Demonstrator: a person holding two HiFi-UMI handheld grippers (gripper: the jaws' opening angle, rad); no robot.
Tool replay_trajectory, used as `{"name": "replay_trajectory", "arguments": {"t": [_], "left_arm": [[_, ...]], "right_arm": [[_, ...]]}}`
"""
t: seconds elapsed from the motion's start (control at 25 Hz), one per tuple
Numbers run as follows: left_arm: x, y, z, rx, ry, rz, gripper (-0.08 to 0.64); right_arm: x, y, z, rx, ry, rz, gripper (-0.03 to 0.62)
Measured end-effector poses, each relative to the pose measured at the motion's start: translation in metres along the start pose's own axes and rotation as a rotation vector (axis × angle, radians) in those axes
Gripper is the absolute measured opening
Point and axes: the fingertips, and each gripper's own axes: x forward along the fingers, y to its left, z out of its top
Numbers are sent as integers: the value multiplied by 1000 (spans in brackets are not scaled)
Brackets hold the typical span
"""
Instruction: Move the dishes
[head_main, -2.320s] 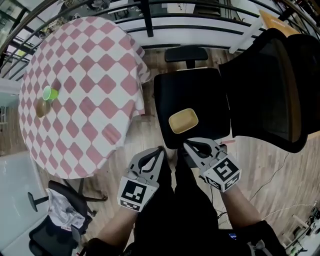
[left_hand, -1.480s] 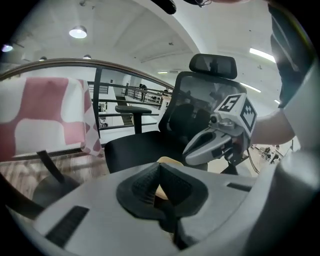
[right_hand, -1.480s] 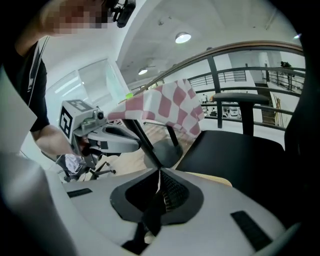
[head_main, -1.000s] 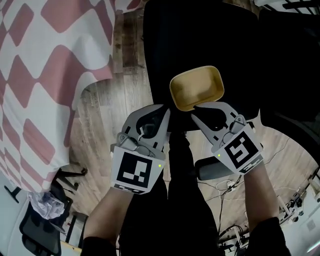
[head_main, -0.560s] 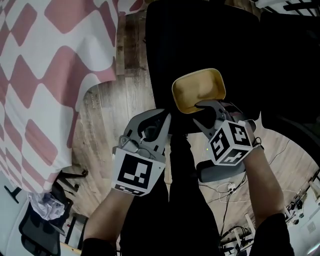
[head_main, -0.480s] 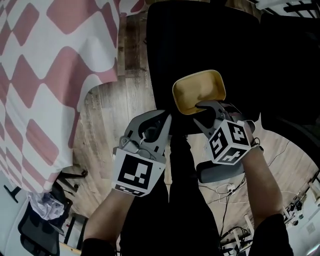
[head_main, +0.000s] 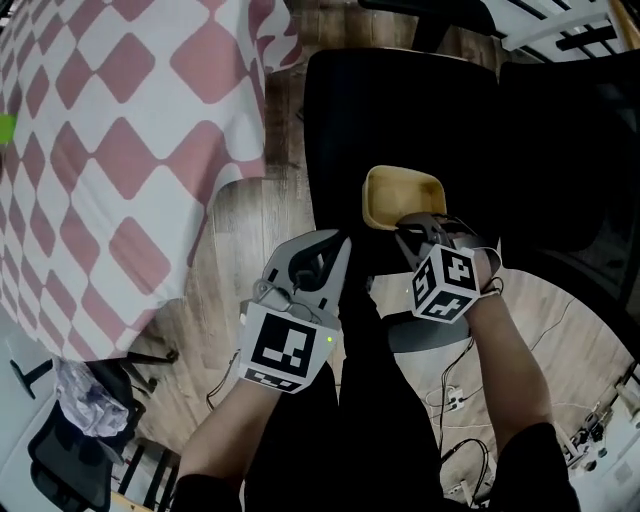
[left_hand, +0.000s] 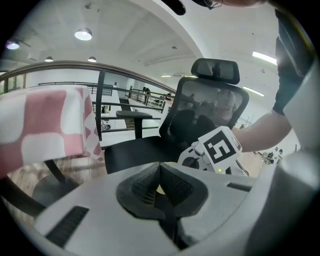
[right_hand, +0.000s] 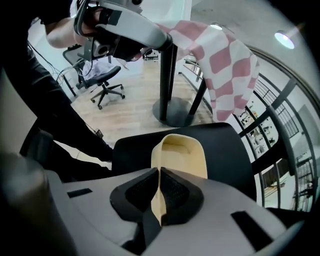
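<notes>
A shallow yellow dish (head_main: 404, 194) lies on the black seat of an office chair (head_main: 400, 110). My right gripper (head_main: 406, 222) is turned on its side and shut on the dish's near rim. In the right gripper view the rim wall of the dish (right_hand: 183, 152) runs down between the closed pads of that gripper (right_hand: 159, 176). I cannot tell whether the dish rests on the seat (right_hand: 227, 145) or is lifted off it. My left gripper (head_main: 344, 242) hovers to the dish's left, shut on nothing. In its own view the left gripper (left_hand: 160, 172) has its pads pressed together.
A round table with a pink-and-white check cloth (head_main: 120, 150) stands to the left, with a green cup (head_main: 5, 127) at its far edge. Its pedestal (right_hand: 167, 75) stands on the wood floor. Another office chair (head_main: 80, 455) is at the bottom left, and cables (head_main: 455, 380) lie under the right arm.
My right gripper has moved forward, rolled onto its side and closed on the dish's near rim. The head view has drawn back and now shows more table. The left gripper stays shut.
</notes>
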Motion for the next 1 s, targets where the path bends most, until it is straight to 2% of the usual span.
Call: {"name": "replay_trajectory", "arguments": {"t": [0.24,0.36,0.48,0.6,0.76,1.0], "left_arm": [[-59,-34,50,-44,-38,23,5],[-91,-44,86,-25,-72,47,4],[-134,-68,109,-28,-86,70,4],[-168,-94,120,-24,-91,93,4],[-195,-113,125,-9,-88,128,5],[-231,-111,130,-29,-135,209,5]], "right_arm": [[-104,14,38,-21,-43,-48,29],[-158,9,63,-57,-74,-107,29],[-212,34,80,-67,-106,-116,29],[-253,57,86,-76,-138,-109,29],[-287,73,96,-138,-174,-102,29],[-304,87,126,-235,-226,-87,29]]}}
